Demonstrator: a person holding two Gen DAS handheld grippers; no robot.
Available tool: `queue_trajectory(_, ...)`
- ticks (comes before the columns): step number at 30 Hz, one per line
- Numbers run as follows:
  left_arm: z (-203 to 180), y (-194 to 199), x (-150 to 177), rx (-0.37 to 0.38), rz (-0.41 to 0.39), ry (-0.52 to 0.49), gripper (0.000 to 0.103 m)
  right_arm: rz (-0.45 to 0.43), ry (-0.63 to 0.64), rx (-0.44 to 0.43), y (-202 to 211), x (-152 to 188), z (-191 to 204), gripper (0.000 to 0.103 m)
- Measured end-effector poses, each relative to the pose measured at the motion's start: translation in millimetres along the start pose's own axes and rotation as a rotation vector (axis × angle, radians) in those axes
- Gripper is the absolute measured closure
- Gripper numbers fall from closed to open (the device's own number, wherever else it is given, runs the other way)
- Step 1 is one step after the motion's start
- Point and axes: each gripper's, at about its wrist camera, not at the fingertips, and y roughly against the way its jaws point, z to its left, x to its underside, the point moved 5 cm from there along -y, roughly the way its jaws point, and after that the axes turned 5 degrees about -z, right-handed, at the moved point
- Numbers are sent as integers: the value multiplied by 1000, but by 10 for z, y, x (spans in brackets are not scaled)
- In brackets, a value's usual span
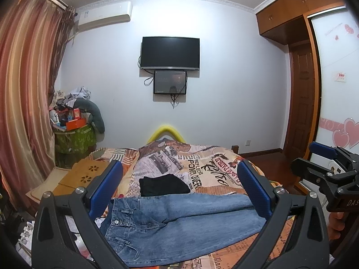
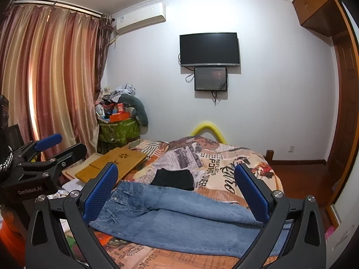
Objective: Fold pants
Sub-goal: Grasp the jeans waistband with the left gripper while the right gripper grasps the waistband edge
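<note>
Bedroom walls are pale, with a dark television [image 1: 170,53] mounted above the bed [image 1: 215,170], whose cover is printed like newspaper. Blue jeans [image 1: 179,222] lie flat across the near end of the bed, waistband to the left, just in front of a folded black garment [image 1: 163,185]. Left tongs [image 1: 179,190] and right tongs [image 2: 176,190] hover above the jeans, both spread wide and gripping nothing.

Left gripper [image 1: 179,187] held level, blue-padded fingers spread wide, nothing between them. Right gripper [image 2: 177,191] beside it at like height, fingers equally wide apart and empty. Part of a hand [image 1: 336,223] grips the right gripper's handle.
</note>
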Motion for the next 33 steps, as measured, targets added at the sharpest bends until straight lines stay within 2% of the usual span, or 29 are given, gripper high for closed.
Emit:
queue_trajectory(7, 197, -448, 191, -31, 65, -5, 0, 59, 0, 36, -285, 159, -119, 0)
queue_trajectory(13, 433, -1003, 470, -75, 154, -31, 0, 141, -45, 67, -681, 424, -377, 0)
queue_trajectory(21, 920, -1846, 1007, -101, 306, -33, 0, 289, -8, 122, -1331, 902, -722, 0)
queue_trajectory(28, 1470, -2578, 1611, -155, 469, -33, 0, 424, 17, 115, -1857, 1273, -952, 0)
queue_trajectory(30, 1650, -2766, 1809, -155, 526, -20, 6, 459, 22, 104, -2013, 1366, -1002, 0)
queue_trajectory(32, 1816, -2967, 2017, -155, 597, 10, 16, 494, 25, 87, -2191, 1456, -1052, 0)
queue_trajectory(33, 1889, -3034, 2095, -150, 627, 32, 17, 506, 26, 74, -2272, 1498, -1068, 0)
